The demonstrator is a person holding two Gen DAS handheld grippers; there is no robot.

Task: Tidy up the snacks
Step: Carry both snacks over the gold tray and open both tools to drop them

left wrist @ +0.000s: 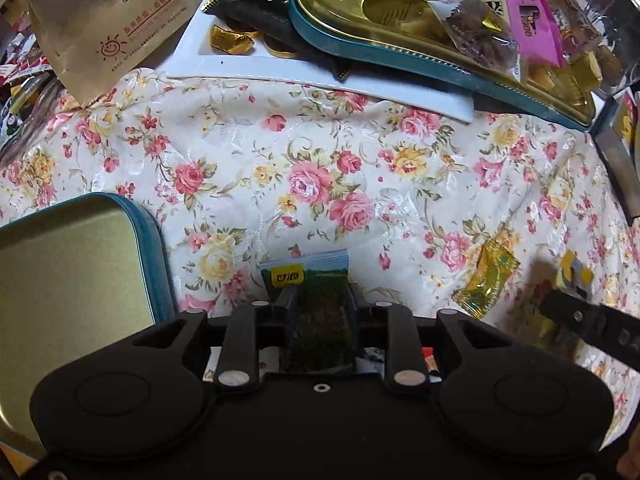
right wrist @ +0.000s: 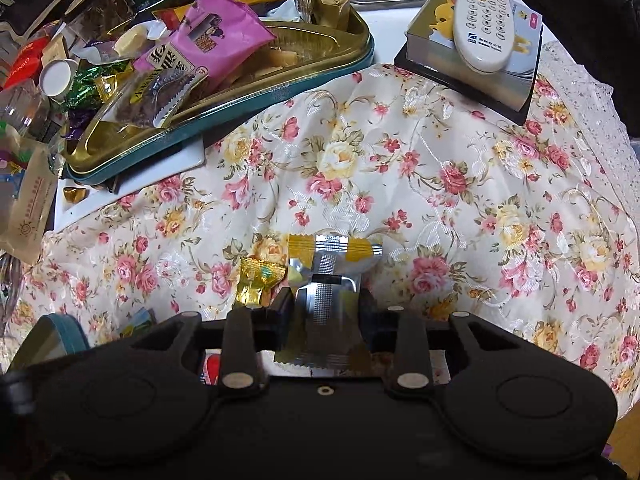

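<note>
A green and blue seaweed packet (left wrist: 308, 268) stands upright between the fingers of my left gripper (left wrist: 320, 294), low over the floral tablecloth (left wrist: 320, 168) and just right of an empty teal tin lid (left wrist: 154, 264). The fingers flank the packet without a clear pinch. My right gripper (right wrist: 326, 300) is shut on a creased silver and yellow snack packet (right wrist: 332, 264). In the left wrist view that packet (left wrist: 572, 270) shows at the right edge. A gold-wrapped candy (right wrist: 260, 280) lies on the cloth just left of it.
A teal tin (right wrist: 240, 100) with a gold inside, piled with snacks including a pink packet (right wrist: 216, 44), rests on a white tray (left wrist: 320, 76) at the back. A brown paper bag (left wrist: 112, 28) lies back left. A remote (right wrist: 484, 16) sits on a box (right wrist: 472, 76) back right.
</note>
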